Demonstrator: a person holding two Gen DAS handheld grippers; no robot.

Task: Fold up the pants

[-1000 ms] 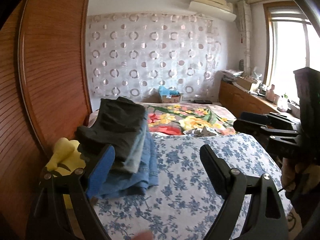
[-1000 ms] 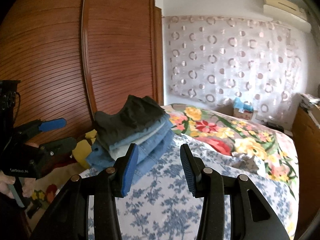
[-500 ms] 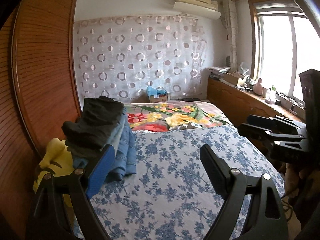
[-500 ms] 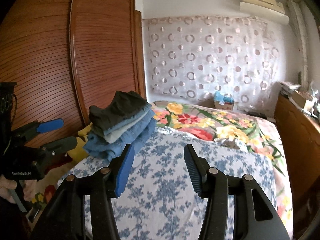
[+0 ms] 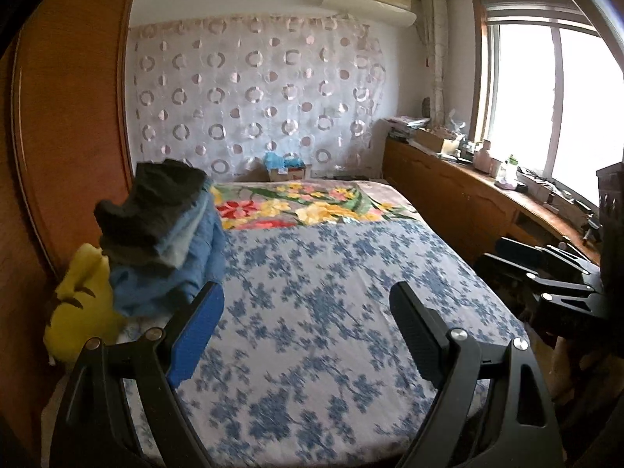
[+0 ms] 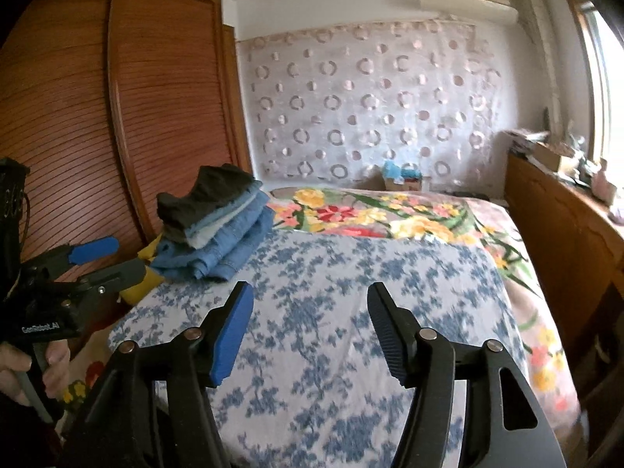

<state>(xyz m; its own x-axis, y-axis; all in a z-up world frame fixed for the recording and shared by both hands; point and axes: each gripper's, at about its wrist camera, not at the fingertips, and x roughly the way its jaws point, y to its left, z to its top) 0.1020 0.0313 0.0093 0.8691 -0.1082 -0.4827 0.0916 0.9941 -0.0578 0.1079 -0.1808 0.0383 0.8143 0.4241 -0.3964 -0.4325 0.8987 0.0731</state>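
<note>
A stack of folded pants (image 5: 163, 234), dark pair on top and blue jeans beneath, sits at the left edge of the bed; it also shows in the right wrist view (image 6: 218, 230). My left gripper (image 5: 308, 335) is open and empty, held above the near end of the blue floral sheet (image 5: 319, 292), right of the stack. My right gripper (image 6: 308, 327) is open and empty over the same sheet (image 6: 331, 280). The right gripper also shows at the right edge of the left wrist view (image 5: 546, 277), and the left gripper at the left of the right wrist view (image 6: 97, 261).
A yellow cloth (image 5: 82, 304) lies beside the stack by the wooden wardrobe (image 5: 66, 124). A flowered quilt (image 5: 308, 206) covers the bed's far end. A wooden counter (image 5: 487, 195) with clutter runs under the window on the right.
Both grippers have pulled back from the stack of pants, which now looks smaller and farther off. More of the bed and the room has come into view. Both stay open.
</note>
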